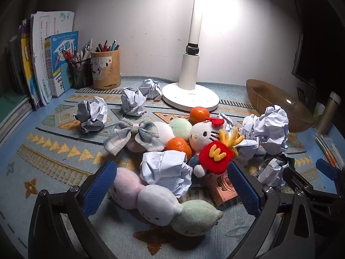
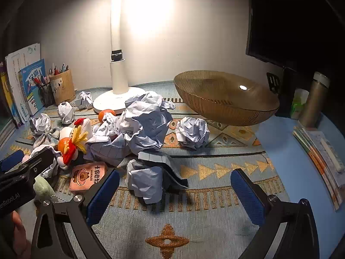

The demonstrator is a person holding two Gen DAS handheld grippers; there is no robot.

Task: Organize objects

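Observation:
A cluttered pile lies on the patterned mat. My left gripper is open, its blue pads either side of a three-ball plush skewer and a crumpled paper ball. Behind them are a Hello Kitty plush, a red fries plush, two oranges, a plaid bow and a pink card box. My right gripper is open and empty, just in front of a crumpled paper ball and a larger paper heap. Another paper ball lies near the amber bowl.
A white desk lamp stands at the back centre. Books, a mesh pen holder and a bamboo pen cup line the back left. A metal flask and stacked papers sit at the right. A dark monitor hangs at the back right.

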